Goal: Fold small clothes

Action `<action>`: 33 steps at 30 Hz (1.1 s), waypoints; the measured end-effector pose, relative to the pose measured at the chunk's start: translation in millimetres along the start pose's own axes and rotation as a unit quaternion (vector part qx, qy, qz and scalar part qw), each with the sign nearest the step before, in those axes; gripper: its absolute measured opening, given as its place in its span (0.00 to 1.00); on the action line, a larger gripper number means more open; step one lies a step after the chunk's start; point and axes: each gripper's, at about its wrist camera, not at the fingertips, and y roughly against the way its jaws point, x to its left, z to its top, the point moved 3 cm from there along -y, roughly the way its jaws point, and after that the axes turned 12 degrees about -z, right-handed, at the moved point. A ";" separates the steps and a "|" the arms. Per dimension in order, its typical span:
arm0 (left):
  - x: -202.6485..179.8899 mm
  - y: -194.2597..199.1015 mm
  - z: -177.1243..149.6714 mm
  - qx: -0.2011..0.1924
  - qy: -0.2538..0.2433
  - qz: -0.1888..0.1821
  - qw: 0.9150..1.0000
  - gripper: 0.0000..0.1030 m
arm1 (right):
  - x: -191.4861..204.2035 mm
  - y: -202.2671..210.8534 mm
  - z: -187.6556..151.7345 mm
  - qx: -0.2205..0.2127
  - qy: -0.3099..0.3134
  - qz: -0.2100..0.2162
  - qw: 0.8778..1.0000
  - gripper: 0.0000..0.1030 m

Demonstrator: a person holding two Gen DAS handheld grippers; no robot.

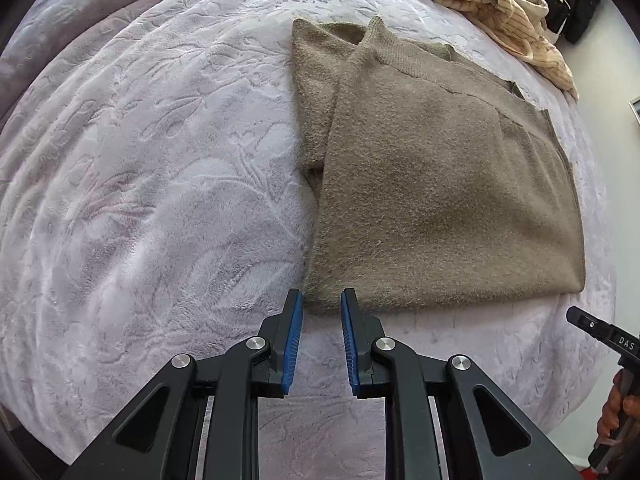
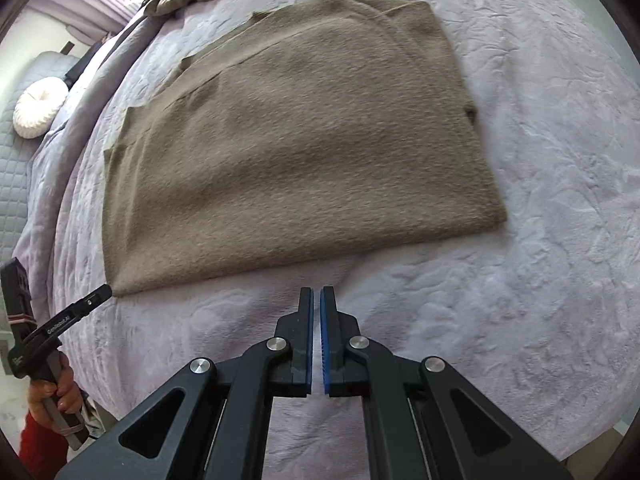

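A: Sweater [image 1: 440, 184] flat on the bed [image 1: 140, 200], sleeves already tucked in over the body, neck toward the far side. Laid square and smooth, probably so the next fold lands even.

B: Seen from the right wrist too: sweater [image 2: 304, 152] spread across the lilac cover [image 2: 540, 200], hem nearest, no wrinkles worth fixing. Left to lie alone, nothing pinning it.

A: Left hand-held gripper [image 1: 321, 304] just at the near-left hem corner, pointing steeply down. Jaws parted a little, a narrow gap, nothing between the pads. Hard to tell whether the tips touch the knit or hang just above it. Placed there, likely, to take that corner.

B: Right hand-held gripper [image 2: 317, 300] over bare cover, just short of the hem, near its middle. Jaws all but closed, only a sliver showing, holding nothing. Not over a corner, so poorly placed for a lift as it stands.

A: Pile of other clothes [image 1: 500, 8] at the far edge, well apart from the sweater. Kept out of the way, presumably waiting their turn.

B: Judging by the lie: side folds done, the hem-to-neck fold not yet made. Needs both hem corners pinched together; thick knit, so a wider opening first.
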 end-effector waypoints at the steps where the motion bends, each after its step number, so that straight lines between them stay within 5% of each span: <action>1: 2.8 -0.3 -0.9 0.002 0.006 0.001 1.000 0.20 | 6.7 -1.6 0.4 0.001 0.004 0.004 1.000 0.04; 4: 11.2 0.8 -3.0 0.003 0.018 -0.003 1.000 0.24 | 23.7 -3.6 -0.8 0.004 0.015 0.010 1.000 0.03; 5: 12.6 1.6 -3.4 0.000 0.019 -0.002 1.000 0.36 | 28.2 -4.4 -0.8 0.006 0.019 0.010 1.000 0.03; 6: 14.2 3.5 -3.3 -0.005 0.022 0.003 1.000 0.78 | 32.2 -4.7 -1.7 0.007 0.023 0.009 1.000 0.03; 7: 15.9 6.8 -3.1 -0.014 0.025 0.010 1.000 0.98 | 35.3 -5.4 -1.5 0.008 0.026 0.009 1.000 0.03; 18: 40.8 15.6 5.4 -0.035 0.046 0.071 0.996 0.98 | 60.1 -5.9 -9.0 0.020 0.047 0.013 0.999 0.04; 21: 50.5 11.0 6.3 -0.022 0.057 0.072 0.996 0.98 | 67.7 -7.9 -11.4 0.025 0.050 0.018 0.998 0.14; 23: 54.3 7.4 6.6 -0.011 0.057 0.072 0.996 0.98 | 73.4 -9.6 -12.9 0.028 0.049 0.025 0.998 0.36; 25: 55.1 5.8 7.0 -0.006 0.051 0.068 0.996 0.98 | 78.4 -10.6 -14.1 0.031 0.048 0.035 0.998 0.43; 33: 61.3 10.4 10.4 -0.016 0.069 0.024 0.997 0.98 | 104.0 -22.6 -19.6 0.051 0.036 0.087 0.994 0.45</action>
